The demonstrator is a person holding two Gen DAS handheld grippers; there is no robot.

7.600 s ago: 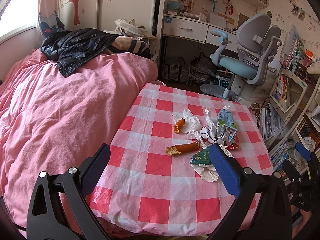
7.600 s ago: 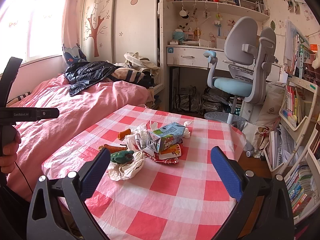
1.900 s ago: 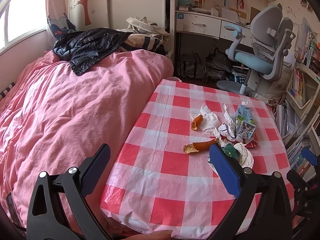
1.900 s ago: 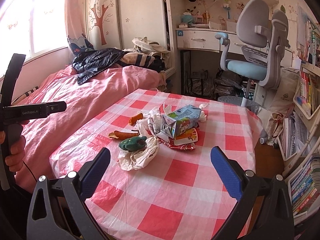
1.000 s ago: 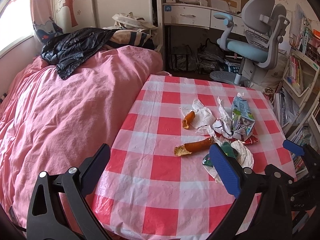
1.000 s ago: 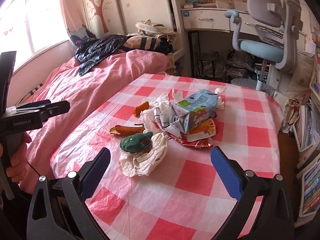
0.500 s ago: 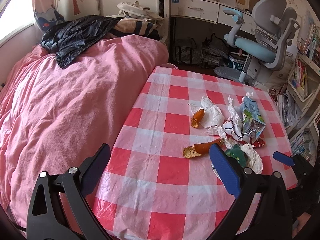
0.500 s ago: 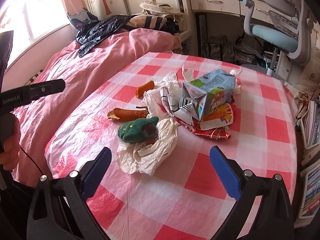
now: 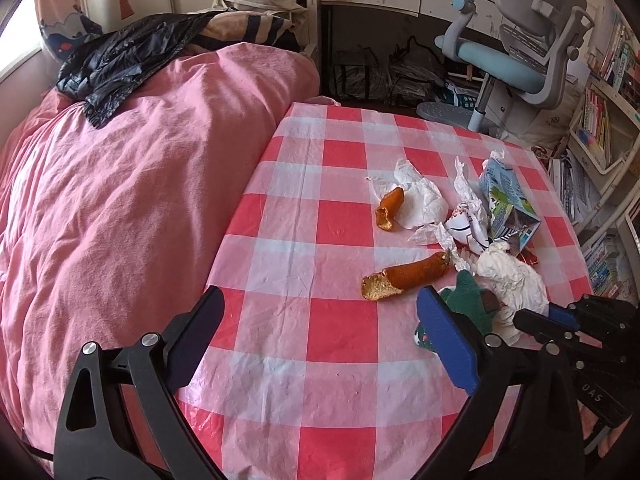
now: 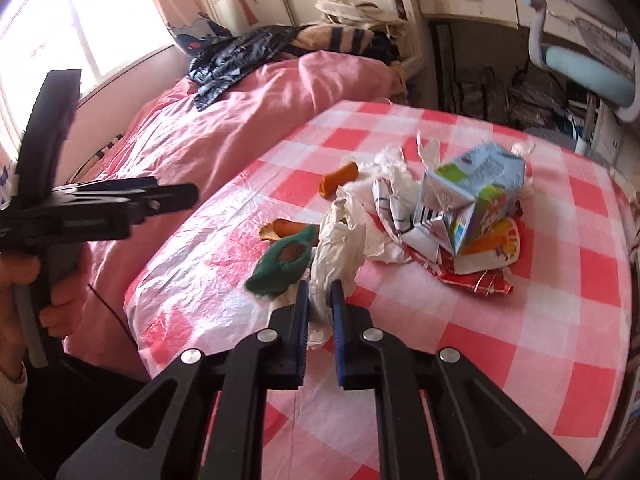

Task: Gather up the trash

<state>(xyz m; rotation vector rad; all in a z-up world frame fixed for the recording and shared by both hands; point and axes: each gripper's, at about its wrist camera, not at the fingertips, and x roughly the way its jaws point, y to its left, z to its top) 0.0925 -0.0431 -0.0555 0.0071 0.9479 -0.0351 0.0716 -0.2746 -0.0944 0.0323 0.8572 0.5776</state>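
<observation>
Trash lies on the red-checked table (image 9: 320, 320): a crumpled white paper wad (image 10: 340, 244), a green wrapper (image 10: 282, 264), an orange peel (image 9: 404, 276), a smaller peel (image 9: 389, 210), a crushed blue milk carton (image 10: 472, 196) and a red snack wrapper (image 10: 484, 272). My right gripper (image 10: 319, 300) is shut on the near end of the white paper wad; it also shows at the right of the left wrist view (image 9: 560, 320). My left gripper (image 9: 320, 336) is open and empty above the table's near left part, apart from the trash.
A bed with a pink duvet (image 9: 140, 180) borders the table's left side, with a black jacket (image 9: 132, 52) on it. A desk chair (image 9: 516, 48) and bookshelves (image 9: 600, 128) stand beyond the table at the right. The person's left hand (image 10: 48, 288) holds the left gripper's handle.
My right gripper has moved down to the white paper wad and closed on it. My left gripper has come slightly closer to the table and stays open.
</observation>
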